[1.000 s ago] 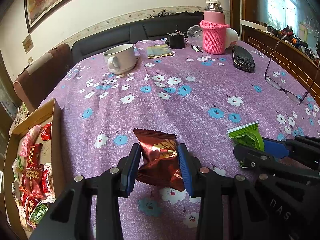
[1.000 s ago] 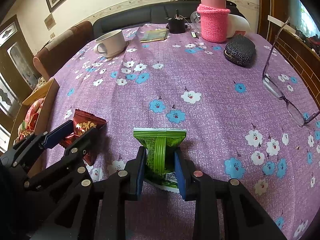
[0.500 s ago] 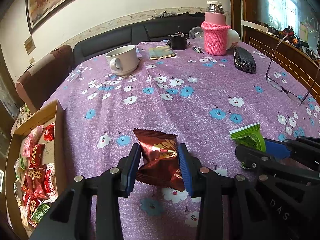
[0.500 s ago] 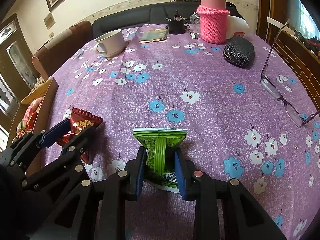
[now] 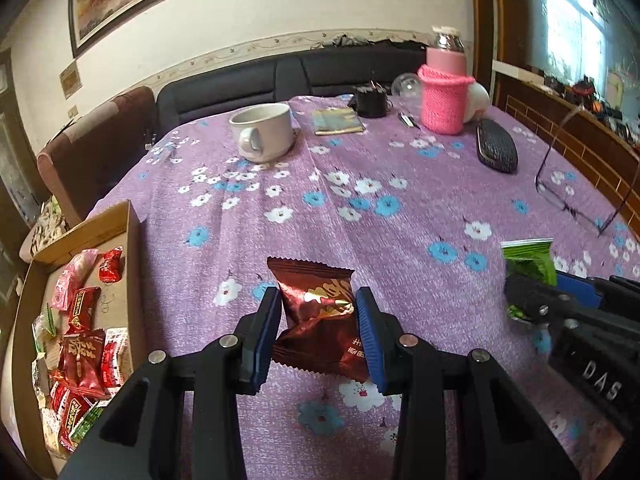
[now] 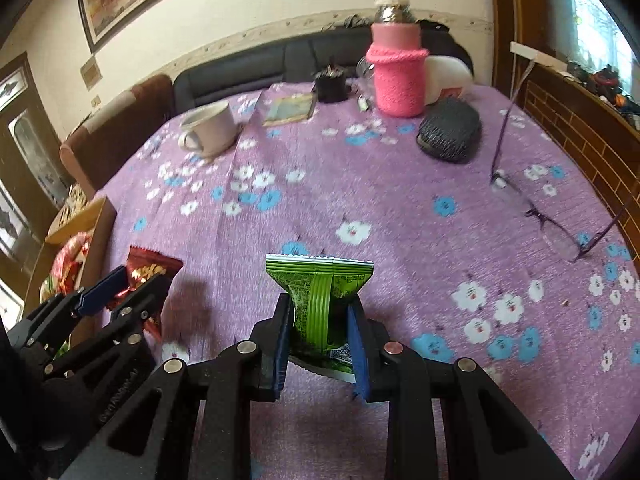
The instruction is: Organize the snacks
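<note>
My left gripper point(image 5: 316, 308) is shut on a dark red snack packet point(image 5: 320, 320) and holds it above the purple flowered tablecloth point(image 5: 360, 208). My right gripper point(image 6: 320, 312) is shut on a green snack packet point(image 6: 318, 300), also held above the cloth. In the left wrist view the green packet point(image 5: 528, 260) and right gripper show at the right edge. In the right wrist view the red packet point(image 6: 148, 270) and left gripper show at the left. A cardboard box point(image 5: 120, 240) with several red, pink and green snacks sits at the table's left edge, left of my left gripper.
At the back stand a white mug point(image 5: 264, 132), a small booklet point(image 5: 338, 120), a black cup point(image 5: 372, 100), a pink knit-sleeved bottle point(image 5: 444, 96) and a black glasses case point(image 5: 496, 150). Spectacles point(image 6: 552, 220) lie at the right. A sofa and armchair lie behind the table.
Both grippers have risen and shifted left with their packets still held. The snack box now shows larger and closer in the left wrist view.
</note>
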Demonstrator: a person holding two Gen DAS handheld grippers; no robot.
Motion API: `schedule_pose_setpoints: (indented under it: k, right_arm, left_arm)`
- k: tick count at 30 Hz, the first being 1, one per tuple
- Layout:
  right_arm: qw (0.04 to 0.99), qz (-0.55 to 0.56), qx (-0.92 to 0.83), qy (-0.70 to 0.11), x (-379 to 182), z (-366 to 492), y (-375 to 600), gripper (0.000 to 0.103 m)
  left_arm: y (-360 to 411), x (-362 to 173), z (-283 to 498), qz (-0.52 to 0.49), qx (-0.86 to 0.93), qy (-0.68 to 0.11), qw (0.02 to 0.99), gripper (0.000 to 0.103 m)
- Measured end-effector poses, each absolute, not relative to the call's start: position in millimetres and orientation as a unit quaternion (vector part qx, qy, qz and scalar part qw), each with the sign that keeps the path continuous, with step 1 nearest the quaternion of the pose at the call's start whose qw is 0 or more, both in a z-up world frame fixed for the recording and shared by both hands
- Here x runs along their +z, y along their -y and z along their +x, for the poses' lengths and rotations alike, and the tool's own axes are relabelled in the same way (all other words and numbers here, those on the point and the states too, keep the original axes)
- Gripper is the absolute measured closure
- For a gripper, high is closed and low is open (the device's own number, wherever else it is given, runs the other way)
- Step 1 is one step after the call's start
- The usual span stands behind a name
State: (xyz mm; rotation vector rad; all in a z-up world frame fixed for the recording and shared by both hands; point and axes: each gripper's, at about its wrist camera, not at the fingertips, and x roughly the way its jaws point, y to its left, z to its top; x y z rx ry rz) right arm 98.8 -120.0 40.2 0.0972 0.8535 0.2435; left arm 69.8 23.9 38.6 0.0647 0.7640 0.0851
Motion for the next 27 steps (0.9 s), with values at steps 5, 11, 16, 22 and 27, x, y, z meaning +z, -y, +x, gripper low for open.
schedule_pose_setpoints:
  k: [5,11,16,22,27]
  right_arm:
    - [0.906,0.052,0.112,-0.405,43.6,99.5,123.6,0.075]
    - [0.912,0.044,0.126,-0.387,51.0,90.6,116.0,0.075]
    - [0.904,0.049,0.165,-0.392,60.2,84.2,100.2,0.075]
    - [0.886,0.036,0.236,-0.398,85.1,70.4,47.7,0.075]
    - [0.871,0.004,0.282,-0.402,100.6,63.8,-15.2,0.074]
  left_arm:
    - [-27.1,57.0,55.5,0.020,0.047,-0.361,0.931,0.066]
    - [-54.2,81.8,24.9,-0.012,0.051,-0.351,0.935,0.066]
    - [-98.0,95.7,-0.2,-0.032,0.088,-0.338,0.937,0.065]
    - [-163.9,94.1,-27.6,-0.073,0.134,-0.332,0.931,0.065]
    - [-205.2,81.3,-44.2,-0.100,0.167,-0.334,0.922,0.065]
